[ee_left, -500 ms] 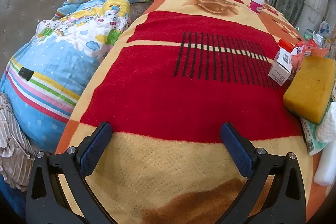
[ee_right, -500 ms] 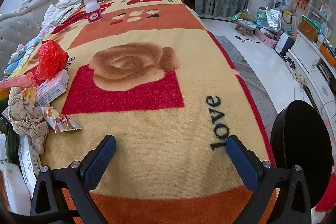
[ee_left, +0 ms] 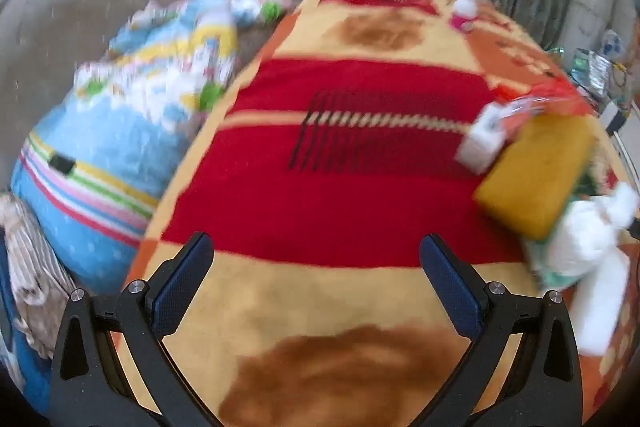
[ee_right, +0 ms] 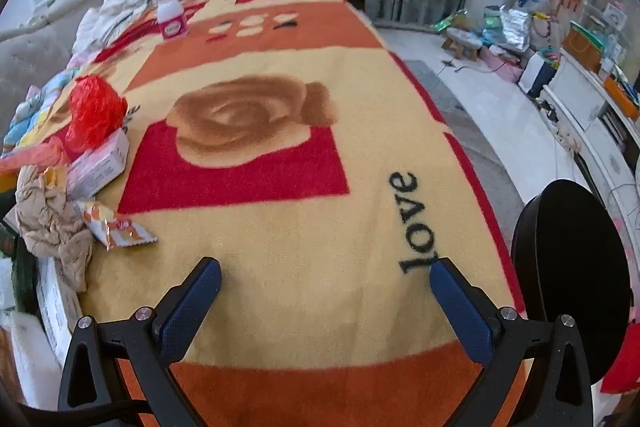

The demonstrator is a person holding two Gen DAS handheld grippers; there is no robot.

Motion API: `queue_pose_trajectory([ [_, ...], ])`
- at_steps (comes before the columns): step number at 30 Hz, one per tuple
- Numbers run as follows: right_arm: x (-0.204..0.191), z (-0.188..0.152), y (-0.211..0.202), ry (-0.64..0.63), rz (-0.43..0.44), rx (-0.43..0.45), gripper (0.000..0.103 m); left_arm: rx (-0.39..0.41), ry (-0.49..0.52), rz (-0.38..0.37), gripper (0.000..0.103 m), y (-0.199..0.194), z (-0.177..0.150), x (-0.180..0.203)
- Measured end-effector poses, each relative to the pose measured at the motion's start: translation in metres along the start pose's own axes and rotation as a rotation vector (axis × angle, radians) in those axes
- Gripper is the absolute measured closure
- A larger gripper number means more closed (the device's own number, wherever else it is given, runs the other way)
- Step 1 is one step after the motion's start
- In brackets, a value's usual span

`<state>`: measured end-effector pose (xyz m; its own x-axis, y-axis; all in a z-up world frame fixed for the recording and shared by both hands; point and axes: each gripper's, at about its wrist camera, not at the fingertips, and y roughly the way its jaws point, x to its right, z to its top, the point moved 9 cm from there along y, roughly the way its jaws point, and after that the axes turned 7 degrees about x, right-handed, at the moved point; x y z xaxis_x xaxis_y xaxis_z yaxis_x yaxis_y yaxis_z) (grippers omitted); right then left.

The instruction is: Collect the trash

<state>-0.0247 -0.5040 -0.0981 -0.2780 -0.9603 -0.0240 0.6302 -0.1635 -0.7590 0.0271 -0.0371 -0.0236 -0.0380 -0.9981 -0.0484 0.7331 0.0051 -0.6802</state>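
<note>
Both claws, the left claw (ee_left: 316, 259) and right claw (ee_right: 326, 285), hung spread wide and empty over the red-and-yellow fleece bed blanket (ee_right: 280, 227), apparently readying a pickup, with the crumpled beige paper trash (ee_right: 48, 219) heaped at nine o'clock in the right wrist view.

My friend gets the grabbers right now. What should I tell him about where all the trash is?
Left gripper: open, empty. Right gripper: open, empty.
The trash sits in a pile on the blanket, left of the right gripper: red plastic bag, small box, snack wrapper, crumpled paper. The yellow sponge lies beside it.
Nothing picked up yet; all of it is left.
</note>
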Motion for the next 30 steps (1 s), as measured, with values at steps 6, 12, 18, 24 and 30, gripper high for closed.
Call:
queue_pose_trajectory([
  [6,0.001,-0.009,-0.022,0.02,0.012,-0.023,0.0,0.114,0.068,-0.088,0.0,-0.044,0.021,0.05],
  [12,-0.019,0.003,-0.072,0.024,0.045,0.122,0.0,0.188,0.107,-0.147,0.0,-0.075,0.031,0.093],
  [18,-0.041,0.031,-0.121,-0.012,0.047,0.32,0.0,0.239,0.097,-0.167,0.0,-0.092,0.039,0.111],
  [24,-0.062,0.036,-0.151,-0.03,0.093,0.407,0.0,0.268,0.058,-0.171,0.0,-0.101,0.046,0.11],
  [30,-0.07,0.038,-0.167,-0.04,0.106,0.46,0.0,0.298,0.03,-0.156,0.0,-0.107,0.057,0.102],
])
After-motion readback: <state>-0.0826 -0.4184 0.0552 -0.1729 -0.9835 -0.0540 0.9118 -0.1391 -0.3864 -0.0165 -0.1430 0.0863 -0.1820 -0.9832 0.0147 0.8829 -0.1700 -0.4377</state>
